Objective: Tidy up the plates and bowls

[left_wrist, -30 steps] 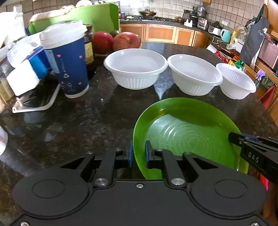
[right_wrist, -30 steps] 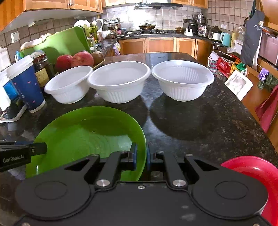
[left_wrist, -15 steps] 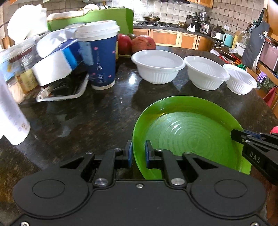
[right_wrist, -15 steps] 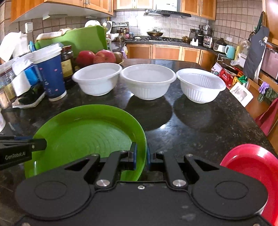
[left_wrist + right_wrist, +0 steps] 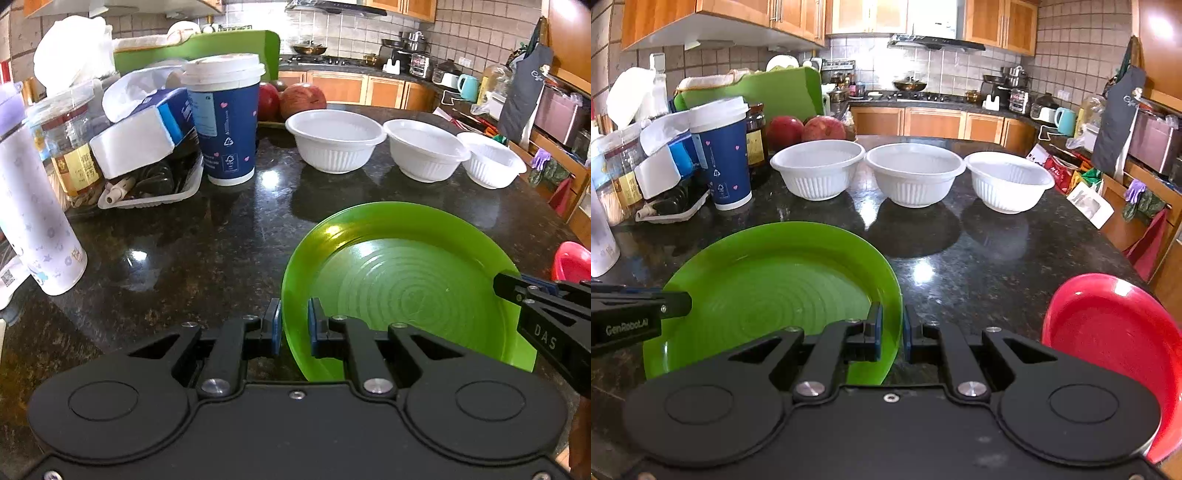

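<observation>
A: Start at the left. What stands on the worktop?

B: A pale bottle at the far left, then a jar, a tissue pack over a clear tray, and a blue cup with a white lid. Red fruit sits behind the cup.

A: And the bowls?

B: Three white bowls in a row along the far side: left bowl, middle bowl, right bowl. The left and middle rims almost touch; the right one stands just beside the middle. All are upright and empty.

A: Where is the green plate?

B: In front of the bowls, held between both tools and tilted, its far edge low toward the worktop. Whether that edge touches the stone I cannot tell.

A: The left gripper?

B: Its jaws are pinching the plate's left rim, blue pads on either side of the edge.

A: The right gripper?

B: Same on the opposite rim: jaws pressed onto the plate's right edge.

A: Anything farther right?

B: A red plate lies at the near right of the worktop, apart from the green one.
</observation>
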Available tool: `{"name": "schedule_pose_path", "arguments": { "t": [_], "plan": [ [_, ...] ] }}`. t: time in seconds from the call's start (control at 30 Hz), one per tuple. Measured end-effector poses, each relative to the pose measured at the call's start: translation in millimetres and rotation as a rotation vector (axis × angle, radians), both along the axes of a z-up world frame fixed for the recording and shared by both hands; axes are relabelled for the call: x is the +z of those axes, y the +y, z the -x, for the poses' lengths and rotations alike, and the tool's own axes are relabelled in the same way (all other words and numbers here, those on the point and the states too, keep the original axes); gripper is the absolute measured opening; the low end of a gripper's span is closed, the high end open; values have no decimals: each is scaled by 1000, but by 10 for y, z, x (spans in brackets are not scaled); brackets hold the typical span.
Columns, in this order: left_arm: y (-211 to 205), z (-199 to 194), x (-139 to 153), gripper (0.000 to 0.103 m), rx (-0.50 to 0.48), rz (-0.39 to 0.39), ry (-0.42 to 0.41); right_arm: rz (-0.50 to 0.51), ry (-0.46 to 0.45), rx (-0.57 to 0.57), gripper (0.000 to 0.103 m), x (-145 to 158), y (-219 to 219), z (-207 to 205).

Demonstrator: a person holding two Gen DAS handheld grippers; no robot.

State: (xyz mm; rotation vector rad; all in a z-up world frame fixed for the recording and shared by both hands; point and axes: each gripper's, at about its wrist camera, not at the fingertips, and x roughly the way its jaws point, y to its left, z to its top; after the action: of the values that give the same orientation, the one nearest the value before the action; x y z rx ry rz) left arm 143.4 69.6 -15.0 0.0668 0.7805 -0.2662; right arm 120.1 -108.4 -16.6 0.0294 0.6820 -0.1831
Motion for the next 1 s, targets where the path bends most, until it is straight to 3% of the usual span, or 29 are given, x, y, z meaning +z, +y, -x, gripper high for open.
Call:
{"name": "schedule_pose_path", "arguments": {
  "t": [0.33, 0.6, 1.0],
  "plan": [
    [-438, 215, 185, 19, -45, -5, -72, 6, -74, -48, 13, 146, -359, 337],
    [-1073, 380, 256, 19, -89, 10, -93, 24, -101, -95, 13, 282, -1031, 677],
    [-1900, 550, 157, 19, -143, 0, -91, 40, -93, -158, 13, 214, -1995, 1107]
  ]
}}
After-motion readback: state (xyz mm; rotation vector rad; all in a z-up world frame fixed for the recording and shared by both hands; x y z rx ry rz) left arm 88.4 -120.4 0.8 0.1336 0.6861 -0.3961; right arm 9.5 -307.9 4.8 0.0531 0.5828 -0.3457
